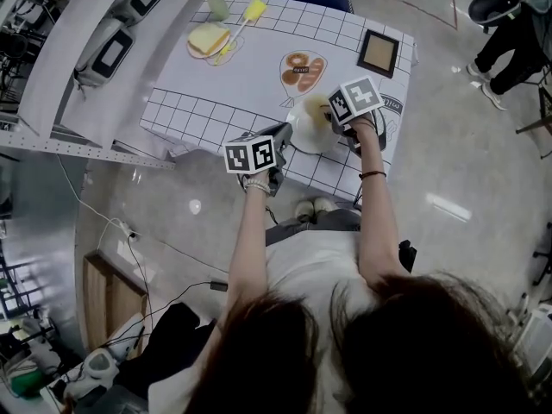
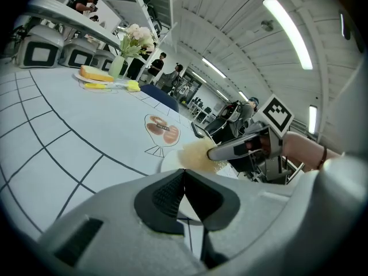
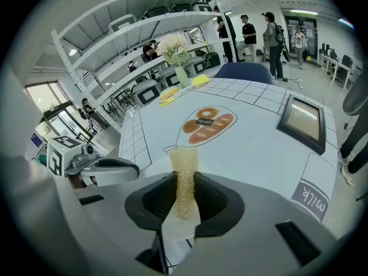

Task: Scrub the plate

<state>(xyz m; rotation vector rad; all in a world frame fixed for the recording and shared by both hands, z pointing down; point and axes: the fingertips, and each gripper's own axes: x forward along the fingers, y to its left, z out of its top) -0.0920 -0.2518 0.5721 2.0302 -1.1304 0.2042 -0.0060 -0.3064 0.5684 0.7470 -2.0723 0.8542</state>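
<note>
The white plate (image 1: 306,138) sits at the near edge of the checked worktop (image 1: 259,67), directly in front of me, with both grippers on it.

A tan sponge (image 1: 316,109) lies over the plate's far half, clamped at one end in my right gripper (image 1: 326,115). In the right gripper view those jaws are pressed onto the sponge (image 3: 185,177). Its long axis runs straight out along the jaws, and the free end points across the plate (image 3: 178,234) towards the printed bread drawing (image 3: 208,124) beyond it.

My left gripper (image 1: 283,134) is at the plate's left rim. Its own view shows the pads (image 2: 167,194) drawn together at the tips, with a strip of white rim between them, so I take it to be pinching the plate to steady it.

From there the right gripper (image 2: 230,149) comes in from the plate's right and lays the sponge (image 2: 198,154) on the plate (image 2: 169,161). I cannot say for certain how hard it presses.

The right gripper is the one over the plate's middle, and the left holds only the edge. The stroke I expect turns on that: the sponge lies lengthwise along the jaws, so sweeping the right gripper sideways across the plate would drag its broad side over the surface. The left gripper (image 3: 109,167) resists the push from the opposite rim.

A framed panel (image 1: 378,52) lies well beyond the plate, out of the way.
</note>
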